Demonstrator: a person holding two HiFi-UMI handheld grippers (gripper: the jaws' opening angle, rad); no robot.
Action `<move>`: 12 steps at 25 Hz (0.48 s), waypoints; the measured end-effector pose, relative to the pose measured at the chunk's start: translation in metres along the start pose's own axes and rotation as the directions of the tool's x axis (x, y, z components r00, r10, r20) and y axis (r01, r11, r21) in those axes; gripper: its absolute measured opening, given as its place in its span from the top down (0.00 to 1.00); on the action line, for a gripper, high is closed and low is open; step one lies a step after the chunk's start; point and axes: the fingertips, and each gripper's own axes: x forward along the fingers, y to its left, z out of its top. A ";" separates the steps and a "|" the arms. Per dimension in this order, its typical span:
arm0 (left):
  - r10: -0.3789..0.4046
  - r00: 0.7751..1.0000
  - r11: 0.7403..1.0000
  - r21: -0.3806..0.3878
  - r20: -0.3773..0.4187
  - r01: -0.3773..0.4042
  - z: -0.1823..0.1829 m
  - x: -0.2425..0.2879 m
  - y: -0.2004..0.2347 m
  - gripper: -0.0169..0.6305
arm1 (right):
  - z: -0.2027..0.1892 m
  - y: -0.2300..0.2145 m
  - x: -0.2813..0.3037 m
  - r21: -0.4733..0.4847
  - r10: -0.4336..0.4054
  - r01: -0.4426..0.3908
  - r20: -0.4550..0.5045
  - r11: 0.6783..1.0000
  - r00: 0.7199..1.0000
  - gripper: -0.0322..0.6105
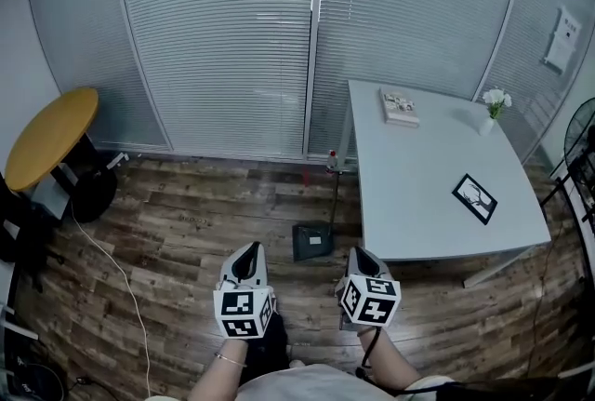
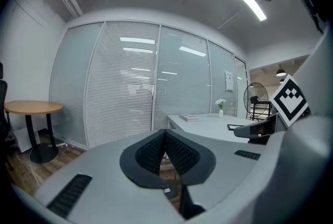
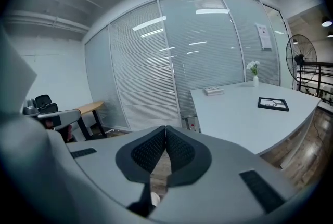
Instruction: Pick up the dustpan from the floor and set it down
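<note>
Approach step: left tool (image 1: pixel 246 265) and right tool (image 1: pixel 363 262) both closed, empty. Next: open one tool, lower to the dustpan (image 1: pixel 312 241) on the floor (image 1: pixel 186 222).

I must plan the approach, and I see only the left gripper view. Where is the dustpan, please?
Observer: In the head view, the dustpan stands on the wooden floor, beside the white table's near corner.
Operator: Does the other gripper hold anything?
Observer: No. The right gripper has its jaws together, with nothing between them.
Operator: Does any gripper touch the dustpan?
Observer: No. It lies ahead, apart from both the left gripper and the right one.
</note>
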 end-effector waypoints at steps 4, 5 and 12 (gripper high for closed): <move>-0.016 0.999 1.000 -0.012 0.029 0.017 0.009 0.041 0.021 0.95 | 0.017 0.001 0.039 0.003 0.001 -0.001 0.002 1.000 1.000 0.90; -0.016 0.999 1.000 -0.018 0.038 0.016 0.014 0.052 0.029 0.95 | 0.024 0.003 0.049 -0.002 0.001 -0.001 0.006 1.000 1.000 0.90; -0.026 0.998 0.999 -0.032 0.054 0.028 0.045 0.135 0.075 0.95 | 0.069 0.011 0.121 0.006 -0.027 0.027 0.010 1.000 1.000 0.90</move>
